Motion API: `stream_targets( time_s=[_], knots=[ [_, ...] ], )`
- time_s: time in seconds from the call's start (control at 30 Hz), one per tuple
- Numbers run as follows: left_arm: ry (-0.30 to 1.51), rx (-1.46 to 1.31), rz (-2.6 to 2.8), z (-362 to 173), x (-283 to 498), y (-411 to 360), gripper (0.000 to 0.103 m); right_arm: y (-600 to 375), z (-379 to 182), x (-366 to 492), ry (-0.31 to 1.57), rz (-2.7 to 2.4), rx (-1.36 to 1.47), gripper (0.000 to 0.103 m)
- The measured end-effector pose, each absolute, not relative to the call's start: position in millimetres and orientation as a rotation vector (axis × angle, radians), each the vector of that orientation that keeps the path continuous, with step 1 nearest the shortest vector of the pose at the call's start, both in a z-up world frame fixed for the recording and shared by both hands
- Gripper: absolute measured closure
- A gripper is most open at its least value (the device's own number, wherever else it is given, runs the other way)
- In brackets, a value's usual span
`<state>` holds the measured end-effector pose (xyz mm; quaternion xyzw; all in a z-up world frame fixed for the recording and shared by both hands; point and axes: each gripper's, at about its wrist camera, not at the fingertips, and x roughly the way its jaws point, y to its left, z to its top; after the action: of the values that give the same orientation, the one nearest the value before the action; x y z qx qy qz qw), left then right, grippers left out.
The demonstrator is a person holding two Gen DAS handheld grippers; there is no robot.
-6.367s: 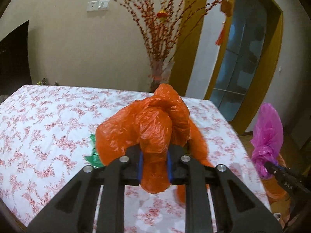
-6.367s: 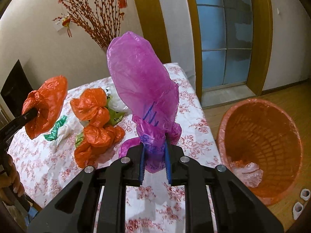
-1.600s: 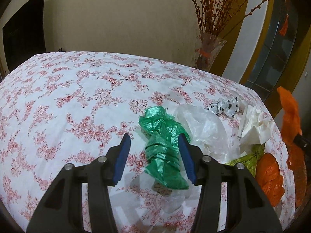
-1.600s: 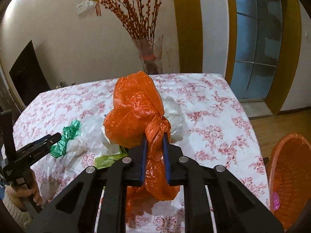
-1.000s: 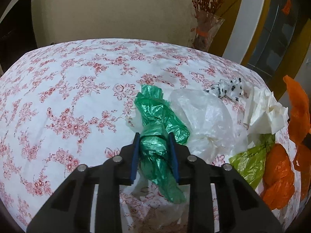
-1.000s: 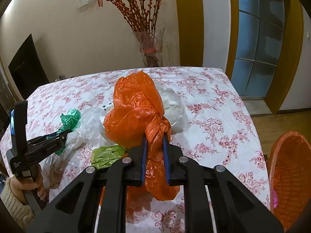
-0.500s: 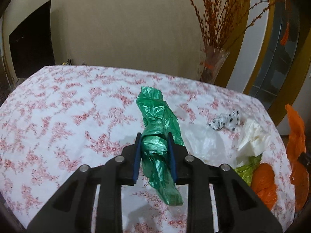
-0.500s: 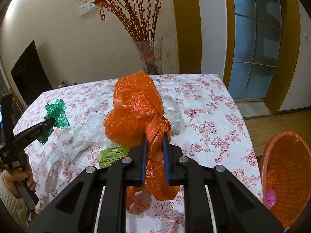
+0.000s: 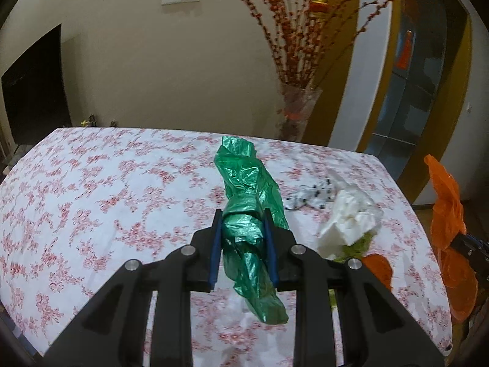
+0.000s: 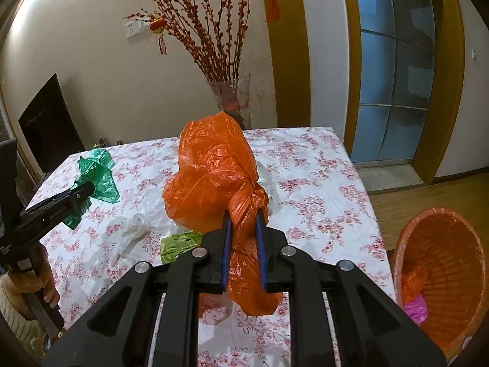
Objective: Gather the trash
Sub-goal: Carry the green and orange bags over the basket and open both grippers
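My left gripper (image 9: 243, 217) is shut on a green plastic bag (image 9: 249, 189) and holds it above the floral tablecloth (image 9: 107, 189); it also shows at the left of the right wrist view (image 10: 87, 189). My right gripper (image 10: 243, 217) is shut on an orange plastic bag (image 10: 211, 174) lifted over the table; the bag also shows at the right edge of the left wrist view (image 9: 446, 211). An orange trash basket (image 10: 440, 269) stands on the floor at the right, holding pink and orange bags.
On the table lie a white crumpled bag (image 9: 348, 217), a dotted scrap (image 9: 311, 197), a lime-green bag (image 10: 178, 244), a clear bag (image 10: 134, 226) and another orange bag (image 9: 377, 269). A glass vase (image 10: 232, 98) with red branches stands behind the table's far edge.
My left gripper closed on the green bag and lifted it off the table. My right gripper keeps holding the orange bag, and has raised it slightly.
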<state>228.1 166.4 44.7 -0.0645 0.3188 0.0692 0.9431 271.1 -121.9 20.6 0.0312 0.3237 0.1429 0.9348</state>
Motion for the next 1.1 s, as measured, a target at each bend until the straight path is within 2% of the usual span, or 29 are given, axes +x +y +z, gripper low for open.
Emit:
stream_targets(
  time_s=[0.57, 1.1],
  knots=[
    [0.620, -0.077, 0.004, 61.5, 222.2, 100.2, 0.078, -152.3, 26.4, 253.4, 0.636, 0.260, 0.091, 0.088],
    [0.617, -0.081, -0.292, 59.6, 211.2, -10.5, 0.077, -242.3, 25.3, 225.2, 0.599, 0.119, 0.191, 0.087]
  ],
)
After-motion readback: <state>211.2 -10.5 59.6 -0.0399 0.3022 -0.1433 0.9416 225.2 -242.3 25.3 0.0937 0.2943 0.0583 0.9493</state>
